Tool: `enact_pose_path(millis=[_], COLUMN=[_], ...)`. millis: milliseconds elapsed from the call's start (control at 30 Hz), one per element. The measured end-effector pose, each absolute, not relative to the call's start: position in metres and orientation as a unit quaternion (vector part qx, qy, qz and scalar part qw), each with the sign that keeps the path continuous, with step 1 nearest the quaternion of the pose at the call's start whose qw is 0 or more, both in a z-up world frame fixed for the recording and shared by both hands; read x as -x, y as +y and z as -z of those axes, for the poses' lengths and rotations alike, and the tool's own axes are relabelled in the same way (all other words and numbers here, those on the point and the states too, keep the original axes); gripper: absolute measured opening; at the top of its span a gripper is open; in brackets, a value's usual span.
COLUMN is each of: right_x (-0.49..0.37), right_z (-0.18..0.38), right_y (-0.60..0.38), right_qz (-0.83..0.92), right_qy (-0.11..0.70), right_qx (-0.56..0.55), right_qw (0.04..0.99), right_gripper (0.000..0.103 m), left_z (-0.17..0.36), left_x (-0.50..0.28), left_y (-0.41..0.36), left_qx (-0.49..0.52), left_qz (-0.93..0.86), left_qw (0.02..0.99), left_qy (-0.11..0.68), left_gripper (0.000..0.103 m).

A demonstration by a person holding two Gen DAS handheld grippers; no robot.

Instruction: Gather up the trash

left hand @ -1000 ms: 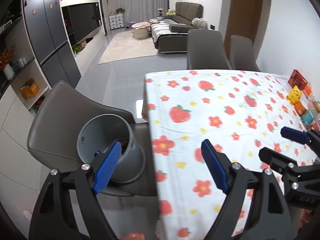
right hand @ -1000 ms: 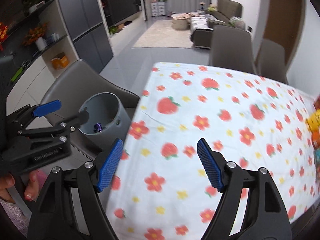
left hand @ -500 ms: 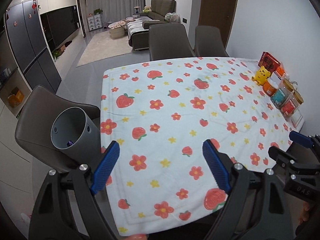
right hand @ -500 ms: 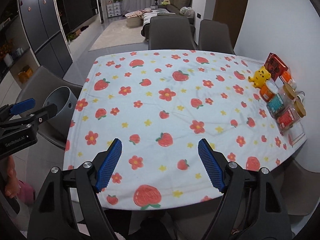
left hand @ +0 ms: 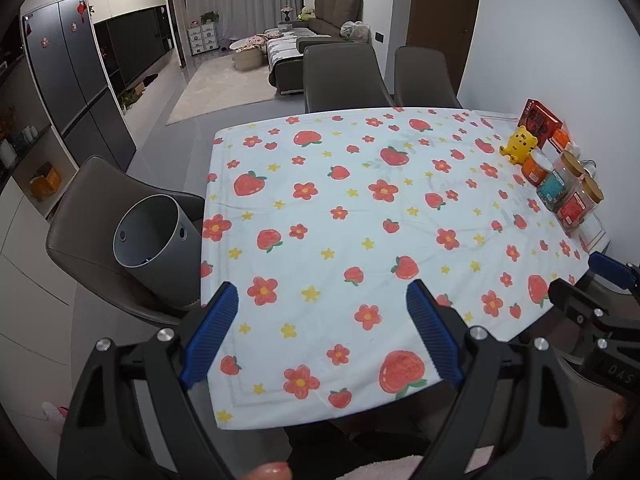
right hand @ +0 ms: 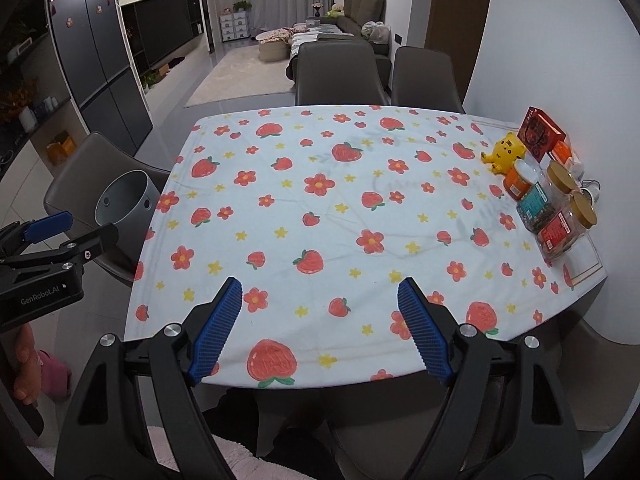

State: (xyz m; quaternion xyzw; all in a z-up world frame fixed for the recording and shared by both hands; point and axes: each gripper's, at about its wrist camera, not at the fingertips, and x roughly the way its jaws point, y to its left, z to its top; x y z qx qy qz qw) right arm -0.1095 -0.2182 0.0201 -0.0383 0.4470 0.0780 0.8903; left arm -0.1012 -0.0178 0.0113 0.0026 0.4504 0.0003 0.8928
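Over the near table edge I hold both grippers [left hand: 322, 334] [right hand: 320, 328] wide and empty; I'd scan the tablecloth [right hand: 360, 220] for scraps before approaching the bin [left hand: 154, 240].

Grey cylindrical trash bin [left hand: 154, 248] upright on chair seat beside table's left edge, small item at bottom.

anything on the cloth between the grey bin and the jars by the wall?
Nothing: between the grey bin and the jars lies only bare strawberry tablecloth. Both wrist views show it.
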Motion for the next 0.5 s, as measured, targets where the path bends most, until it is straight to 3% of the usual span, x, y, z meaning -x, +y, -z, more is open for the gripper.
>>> enact_pose_path(millis=[500], right_x=[0.106], right_z=[-0.024], right_y=[-0.216], right_qz=[-0.092], right_qy=[0.443], right_qx=[0.040], right_qw=[0.891], right_gripper=[0.078], left_z=[-0.025], left_x=[0.104], left_y=[-0.021], left_qx=[-0.015], left_qz=[-0.005], left_qw=[0.898], left_qy=[0.439], left_gripper=[0.089])
